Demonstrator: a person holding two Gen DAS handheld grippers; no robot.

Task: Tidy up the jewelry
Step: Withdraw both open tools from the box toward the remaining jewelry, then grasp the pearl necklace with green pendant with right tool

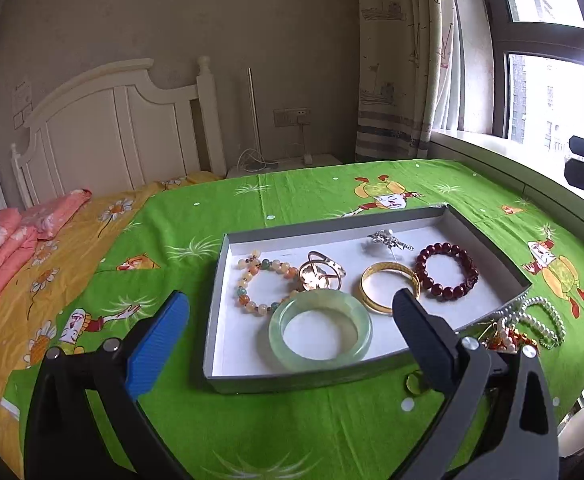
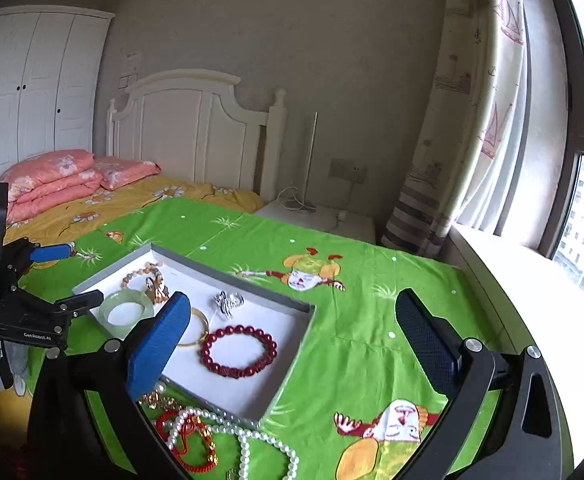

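With both tongs gaping and empty: left gripper (image 1: 292, 320) just short of jade bangle (image 1: 319, 330) inside tray (image 1: 375, 374), right gripper (image 2: 292, 332) above tray's corner. Between picks, likely; next, reach for pearl necklace (image 2: 252, 436) heaped outside.

A shallow grey tray (image 1: 228, 280) holds a pale green jade bangle (image 1: 319, 330) at 6 o'clock, pastel bead bracelet (image 1: 258, 280) at 9, gold bangle (image 1: 387, 286) centre, dark red bead bracelet (image 1: 447, 272) at 3. A pearl strand (image 1: 539, 320) lies outside, beside its right corner.
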